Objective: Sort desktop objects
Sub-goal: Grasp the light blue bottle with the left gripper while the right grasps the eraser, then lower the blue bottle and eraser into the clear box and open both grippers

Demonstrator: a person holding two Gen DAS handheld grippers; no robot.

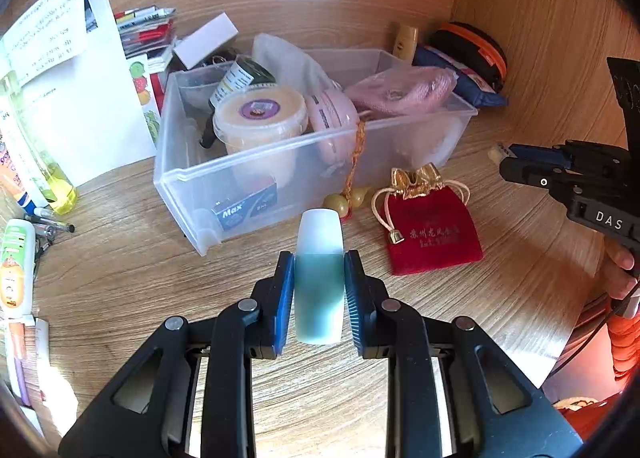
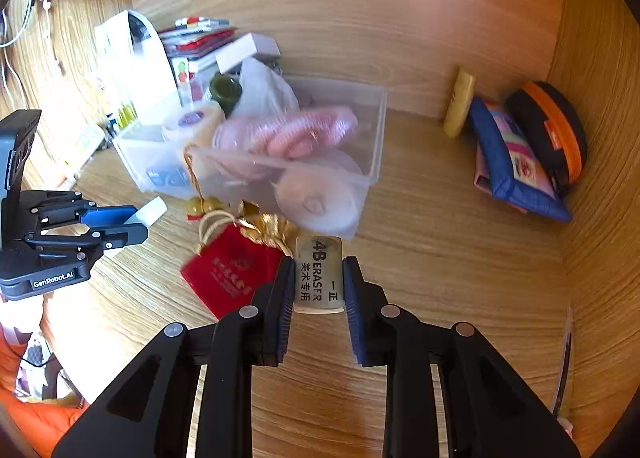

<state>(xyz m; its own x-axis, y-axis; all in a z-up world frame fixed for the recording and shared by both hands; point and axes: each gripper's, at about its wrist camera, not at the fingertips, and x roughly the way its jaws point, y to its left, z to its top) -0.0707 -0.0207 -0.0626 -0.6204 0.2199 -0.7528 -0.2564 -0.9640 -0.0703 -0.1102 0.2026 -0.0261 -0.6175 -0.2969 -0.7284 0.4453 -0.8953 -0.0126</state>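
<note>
Between L jaws: teal tube (image 1: 319,278); R jaws: eraser (image 2: 319,275).

The desk (image 1: 120,290) is wood-grain laminate with a smooth, low-sheen finish. The storage bin (image 1: 280,162) is translucent plastic, glossy. The pouch (image 1: 432,234), centre right, is red velvety cloth with metallic gold trim. The eraser (image 2: 319,274) is matt rubber. The bottle (image 1: 319,278) is frosted plastic.
</note>
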